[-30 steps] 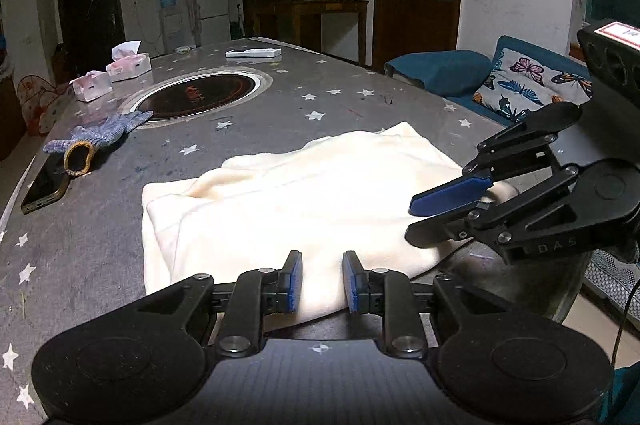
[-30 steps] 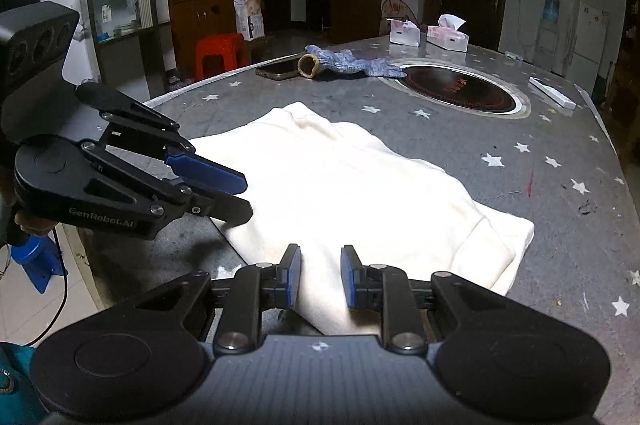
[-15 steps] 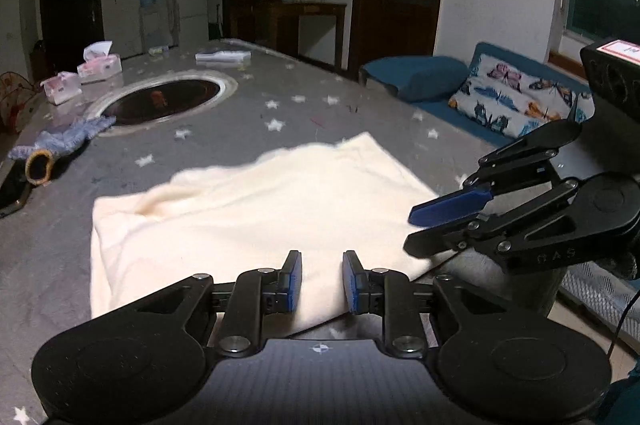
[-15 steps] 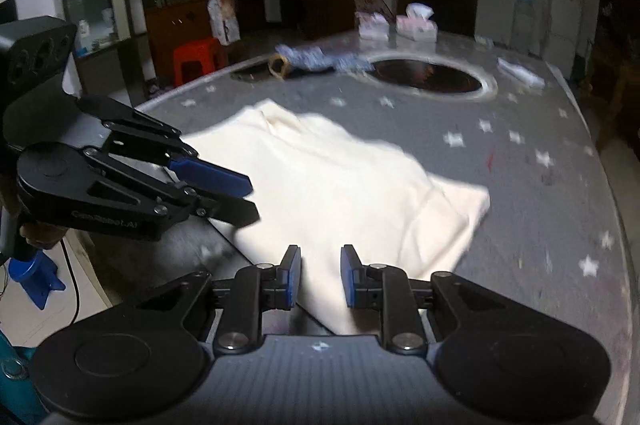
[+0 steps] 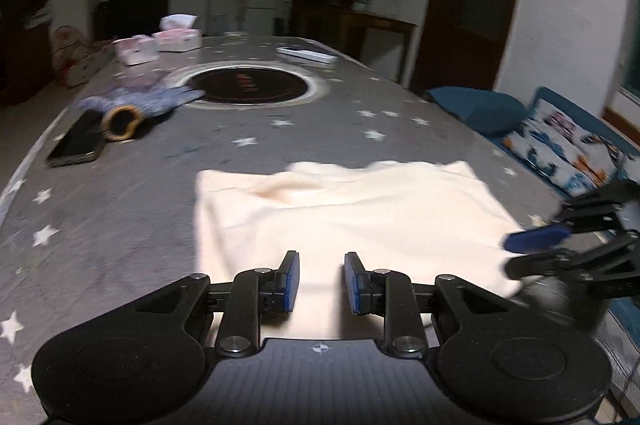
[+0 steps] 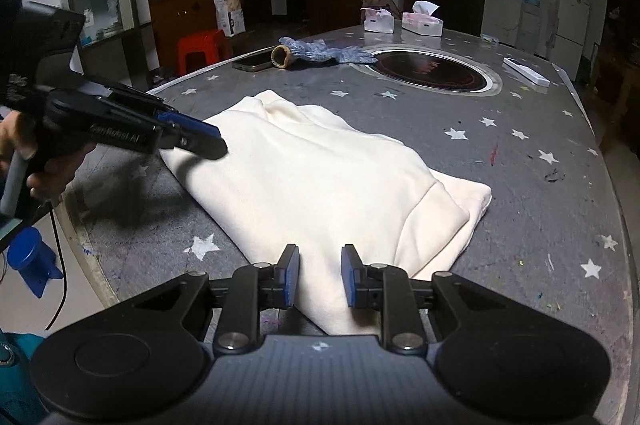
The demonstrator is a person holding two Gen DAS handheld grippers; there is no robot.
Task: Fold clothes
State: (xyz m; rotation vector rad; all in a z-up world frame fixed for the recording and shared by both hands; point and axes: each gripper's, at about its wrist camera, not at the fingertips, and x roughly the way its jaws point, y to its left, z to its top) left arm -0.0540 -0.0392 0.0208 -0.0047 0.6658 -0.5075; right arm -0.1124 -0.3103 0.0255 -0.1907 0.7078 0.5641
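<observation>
Left wrist view: left gripper (image 5: 319,279) spread, blue pads empty, over near edge of folded cream fleece garment (image 5: 352,213) lying on grey star-printed table (image 5: 120,209). Right gripper (image 5: 524,253) at garment's right corner, blurred, looks parted.

Right wrist view: right gripper (image 6: 319,275) spread, above soft garment's (image 6: 320,181) rounded hem; left gripper (image 6: 208,141) at far corner.

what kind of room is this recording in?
Likely a home dining or living room: a star-patterned table with a built-in round cooktop, a fridge by the wall, and a sofa beside it.
</observation>
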